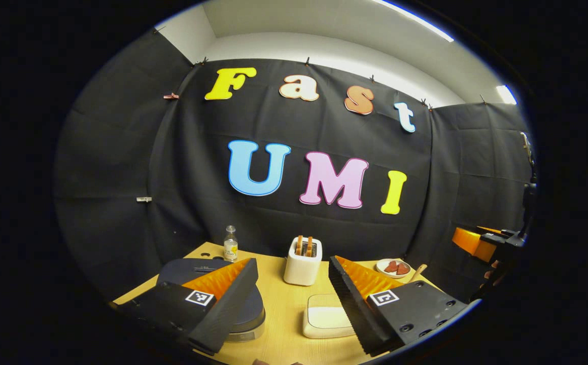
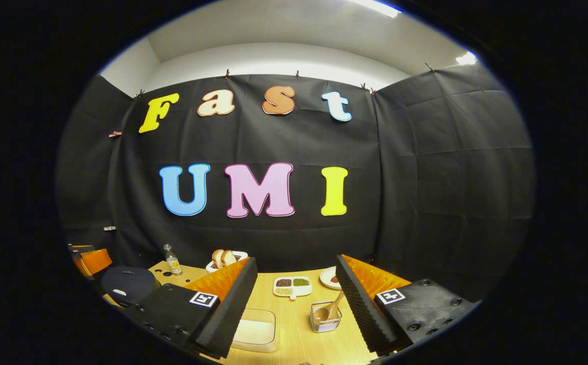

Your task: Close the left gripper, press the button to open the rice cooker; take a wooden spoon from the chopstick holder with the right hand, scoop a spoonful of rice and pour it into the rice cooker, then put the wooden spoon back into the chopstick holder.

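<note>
With both jaws standing wide open above the surface (image 1: 283, 309), the left gripper (image 1: 294, 299) is risking straddling the closed rice cooker (image 1: 245, 309)'s button, not pressing it, unless shut first.

Ceiling strip lights (image 1: 415, 20) glare; table evenly lit; edges bowed, perhaps soft
</note>
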`<state>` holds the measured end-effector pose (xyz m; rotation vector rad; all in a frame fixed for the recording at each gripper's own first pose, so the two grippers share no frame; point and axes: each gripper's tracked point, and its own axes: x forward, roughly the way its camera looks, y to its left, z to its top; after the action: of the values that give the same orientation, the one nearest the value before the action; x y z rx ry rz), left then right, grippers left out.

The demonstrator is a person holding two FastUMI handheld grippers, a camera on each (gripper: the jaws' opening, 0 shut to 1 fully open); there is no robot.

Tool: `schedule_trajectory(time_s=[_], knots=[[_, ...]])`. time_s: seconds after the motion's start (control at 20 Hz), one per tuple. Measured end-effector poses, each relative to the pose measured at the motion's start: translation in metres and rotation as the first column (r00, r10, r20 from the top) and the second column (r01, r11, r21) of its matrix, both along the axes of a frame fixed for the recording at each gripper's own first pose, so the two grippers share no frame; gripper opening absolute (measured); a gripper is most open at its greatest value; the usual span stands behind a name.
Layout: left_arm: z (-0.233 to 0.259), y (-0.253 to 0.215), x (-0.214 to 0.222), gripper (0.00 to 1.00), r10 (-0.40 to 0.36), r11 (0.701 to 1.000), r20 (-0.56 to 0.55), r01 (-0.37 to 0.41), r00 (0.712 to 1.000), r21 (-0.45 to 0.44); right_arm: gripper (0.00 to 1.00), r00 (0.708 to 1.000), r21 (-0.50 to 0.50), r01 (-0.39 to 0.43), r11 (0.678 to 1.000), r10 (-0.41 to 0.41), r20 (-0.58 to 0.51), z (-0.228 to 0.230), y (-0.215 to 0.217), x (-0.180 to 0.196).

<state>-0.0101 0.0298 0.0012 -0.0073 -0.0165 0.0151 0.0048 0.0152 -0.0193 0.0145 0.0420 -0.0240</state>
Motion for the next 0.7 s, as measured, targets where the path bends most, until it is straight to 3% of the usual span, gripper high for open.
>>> schedule_trajectory(time_s=[0.55, 0.7], knots=[[-0.007, 0.016, 0.023, 0.95, 0.092, 0.996, -0.044, -0.093, 0.995, -0.007, 0.97, 0.998, 0.005, -0.065, 0.998, 0.065, -0.015, -0.017, -0.004, 0.031], [-0.007, 0.016, 0.028, 0.94, 0.028, 1.0, -0.067, -0.028, 0.997, -0.002, 0.98, 0.998, 0.017, -0.063, 0.998, 0.063, -0.025, -0.02, -0.008, 0.041]])
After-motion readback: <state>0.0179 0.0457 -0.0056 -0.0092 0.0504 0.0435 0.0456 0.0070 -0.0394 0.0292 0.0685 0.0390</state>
